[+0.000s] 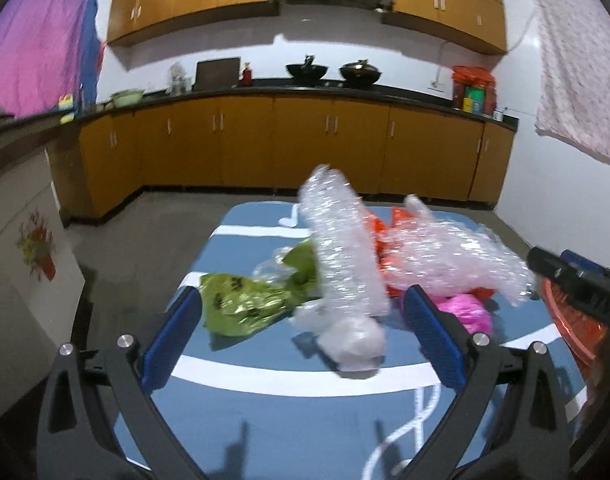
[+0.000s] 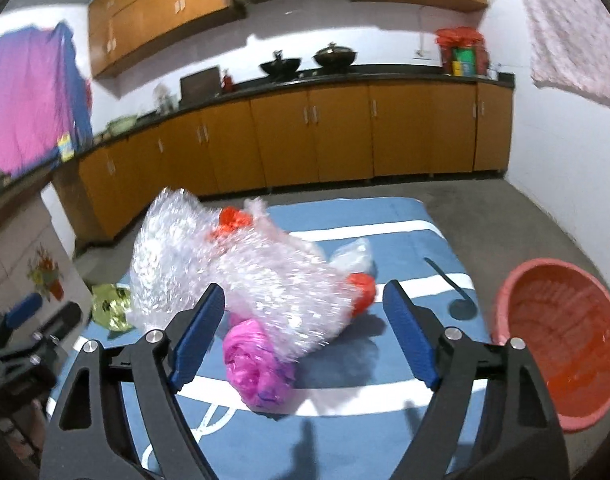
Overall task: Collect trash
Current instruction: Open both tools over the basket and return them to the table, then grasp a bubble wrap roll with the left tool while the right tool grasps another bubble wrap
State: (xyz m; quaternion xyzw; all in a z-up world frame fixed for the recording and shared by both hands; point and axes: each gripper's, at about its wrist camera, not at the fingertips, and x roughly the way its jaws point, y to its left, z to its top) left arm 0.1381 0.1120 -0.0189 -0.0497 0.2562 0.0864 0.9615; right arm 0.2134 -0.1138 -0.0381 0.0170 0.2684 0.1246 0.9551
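A heap of trash lies on a blue table with white stripes [image 1: 265, 412]: clear bubble wrap [image 1: 345, 248] [image 2: 265, 276], a green foil bag [image 1: 241, 304] [image 2: 109, 304], an orange-red bag [image 1: 381, 232] [image 2: 363, 286], a pink bag [image 1: 469, 312] [image 2: 257, 364] and a clear plastic wad [image 1: 353, 340]. My left gripper [image 1: 301, 320] is open, its jaws either side of the wad and bubble wrap. My right gripper [image 2: 301, 320] is open around the pink bag and the bubble wrap's near end. A red basket [image 2: 565, 348] [image 1: 573, 328] stands at the table's right.
Orange kitchen cabinets [image 1: 265, 140] with a black counter run along the far wall. Pots [image 1: 307, 70] sit on the stove. Grey floor [image 1: 125, 248] surrounds the table. A white cabinet with a flower sticker [image 1: 33, 248] stands at the left. Cloths hang on both walls.
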